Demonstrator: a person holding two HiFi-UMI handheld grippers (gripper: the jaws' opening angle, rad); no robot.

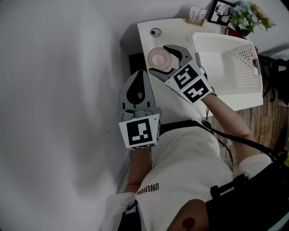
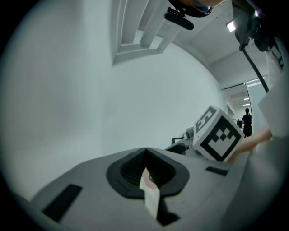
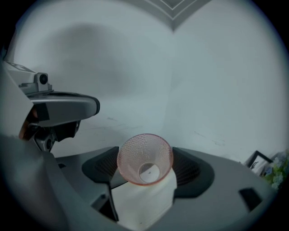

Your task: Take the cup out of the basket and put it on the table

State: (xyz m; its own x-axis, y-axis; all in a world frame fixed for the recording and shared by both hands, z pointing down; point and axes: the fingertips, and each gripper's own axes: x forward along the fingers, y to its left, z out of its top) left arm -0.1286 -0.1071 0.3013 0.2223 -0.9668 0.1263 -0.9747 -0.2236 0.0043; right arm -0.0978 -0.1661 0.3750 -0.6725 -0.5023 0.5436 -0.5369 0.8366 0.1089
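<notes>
While the left gripper is held low, off the near edge of the white table, with its jaws brought together and nothing caught between them, the pink cup is seen clamped between the jaws of the right gripper. The cup is held outside the white basket, just to its left and over the tabletop. From the head view it is shown mouth up. Whether its base is touching the table cannot be told. In the right gripper view the cup is pictured with its dimpled, see-through wall pressed between the two dark pads, and the white tabletop is seen below it.

A small round object is seen lying on the table beyond the cup, apart from it. A picture frame and flowers are set at the far end of the table, behind the basket. In the left gripper view the right gripper's marker cube is caught just beyond the closed jaws.
</notes>
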